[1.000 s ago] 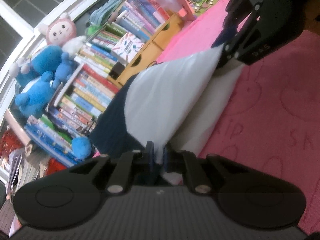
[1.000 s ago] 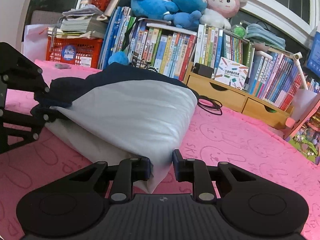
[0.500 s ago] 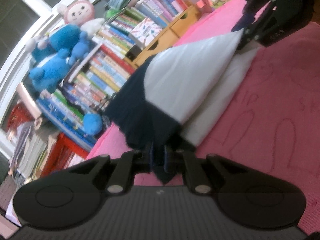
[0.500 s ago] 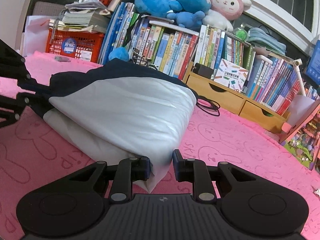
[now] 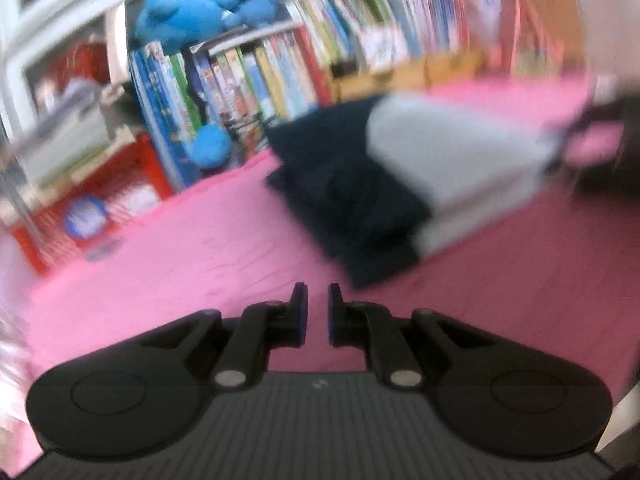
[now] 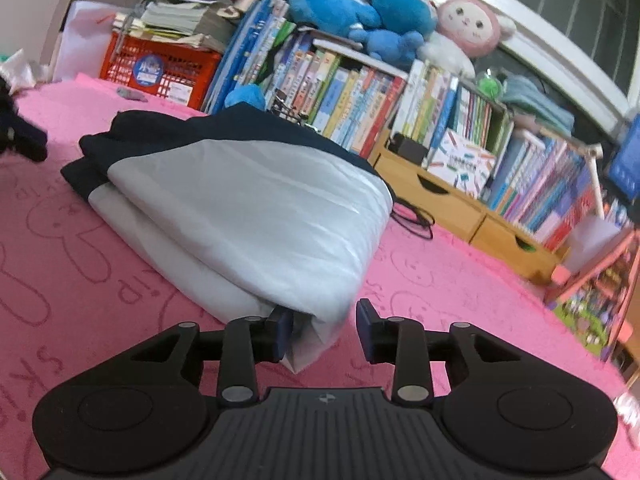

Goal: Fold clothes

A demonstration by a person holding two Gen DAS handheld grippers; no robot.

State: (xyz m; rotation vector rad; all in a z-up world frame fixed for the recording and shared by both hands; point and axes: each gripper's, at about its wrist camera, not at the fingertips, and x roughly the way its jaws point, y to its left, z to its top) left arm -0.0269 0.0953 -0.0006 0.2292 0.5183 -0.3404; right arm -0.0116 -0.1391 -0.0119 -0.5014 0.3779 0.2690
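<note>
A folded garment [image 6: 248, 208], pale grey with a navy end, lies on the pink mat [image 6: 440, 280]. My right gripper [image 6: 324, 320] is at its near grey corner. The jaws are opening: the corner still hangs between them, and the right pad stands off the cloth. The blurred left wrist view shows the same garment [image 5: 460, 152], its navy end [image 5: 352, 200] nearest. My left gripper [image 5: 317, 300] hovers over bare mat [image 5: 180, 240] short of that end, jaws nearly together with nothing between them. A dark part of the left gripper [image 6: 22, 140] shows at the right wrist view's left edge.
Behind the mat runs a low bookshelf [image 6: 360, 92] topped with blue and pink plush toys [image 6: 360, 4]. A red crate [image 6: 160, 68] stands at the back left. Wooden drawers [image 6: 440, 188] and a black cable [image 6: 416, 220] lie right of the garment.
My left gripper has let go of the navy end, pulled back and rolled upright. The right jaws have widened off the grey corner. The garment has settled on the mat.
</note>
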